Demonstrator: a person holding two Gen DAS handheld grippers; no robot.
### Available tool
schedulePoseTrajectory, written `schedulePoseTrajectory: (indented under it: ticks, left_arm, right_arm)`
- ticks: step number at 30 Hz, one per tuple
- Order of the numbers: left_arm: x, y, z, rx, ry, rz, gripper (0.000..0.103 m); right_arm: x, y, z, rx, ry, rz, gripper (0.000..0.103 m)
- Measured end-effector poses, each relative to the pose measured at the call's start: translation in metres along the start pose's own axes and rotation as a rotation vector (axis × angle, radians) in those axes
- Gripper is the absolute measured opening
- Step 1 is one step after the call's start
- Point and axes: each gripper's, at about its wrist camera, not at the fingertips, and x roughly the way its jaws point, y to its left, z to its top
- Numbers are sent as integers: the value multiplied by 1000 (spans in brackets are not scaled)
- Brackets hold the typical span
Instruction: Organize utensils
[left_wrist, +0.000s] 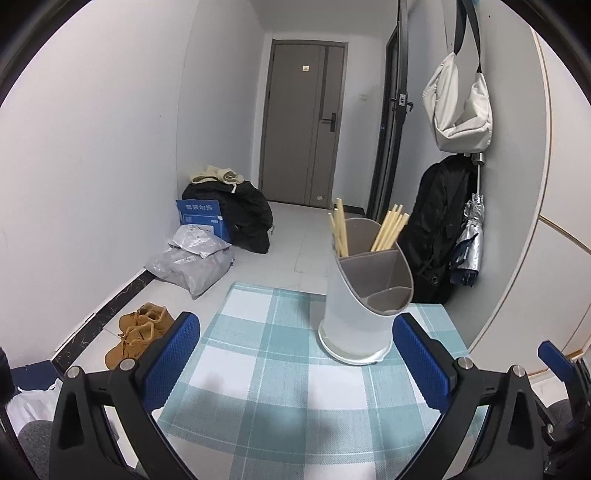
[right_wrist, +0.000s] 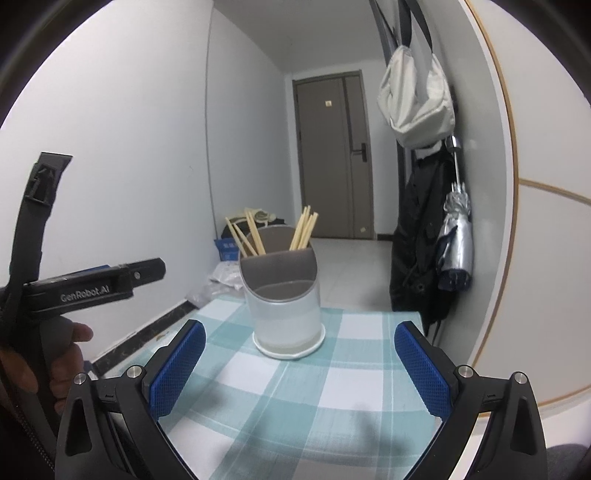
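Left gripper (left_wrist: 295, 354) and right gripper (right_wrist: 299, 360): blue-padded fingers spread wide, empty, above teal-white checked tablecloth (right_wrist: 332, 387). Beyond, white slanted plastic utensil holder (right_wrist: 282, 314) stands upright on cloth; pale wooden chopsticks (right_wrist: 304, 229) in rear compartments.

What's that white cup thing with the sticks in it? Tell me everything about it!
It is a utensil holder, a white, plastic-looking tube standing upright on the checked tablecloth. Its top is cut on a slant, with a grey lining split into compartments. The tall back compartment holds pale wooden chopsticks, leaning in two bunches; the front ones look empty. It sits in a shallow white drip dish. Neither gripper touches it.
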Motion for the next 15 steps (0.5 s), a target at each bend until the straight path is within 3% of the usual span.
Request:
schedulePoseTrajectory:
  ticks: [15]
  left_arm:
    - [7,-2,-7,17,33,9,102]
  right_arm:
    - [5,-3,-4,19,23,-7,103]
